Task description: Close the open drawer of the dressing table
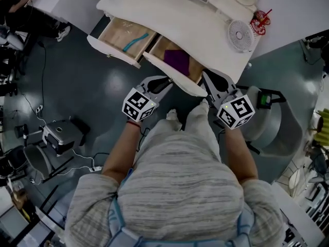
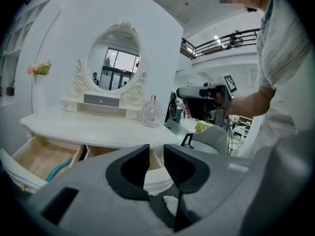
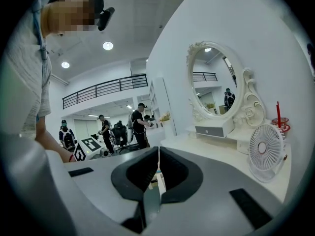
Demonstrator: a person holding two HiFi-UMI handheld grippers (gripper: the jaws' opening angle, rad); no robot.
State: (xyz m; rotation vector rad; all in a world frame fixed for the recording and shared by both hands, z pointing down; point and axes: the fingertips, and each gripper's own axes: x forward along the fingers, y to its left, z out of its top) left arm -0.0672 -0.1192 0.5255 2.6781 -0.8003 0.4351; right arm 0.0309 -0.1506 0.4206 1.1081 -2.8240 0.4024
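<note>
Purple-stuff drawer (image 1: pixel 157 65) sits right ahead of both grippers. Left gripper (image 1: pixel 164 84) is barely cracked and empty, right gripper (image 1: pixel 209 81) pinched closed.

White table (image 1: pixel 205 32) standing on grey floor (image 1: pixel 92 86).
It is carrying an oval mirror (image 2: pixel 114 63) at back, a fan (image 1: pixel 240 35) at right, a flower vase (image 2: pixel 39 95) at left.

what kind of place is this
Probably a studio or lab hall, not a home: the dressing table and its oval mirror share it with a mezzanine railing and equipment on the floor.
</note>
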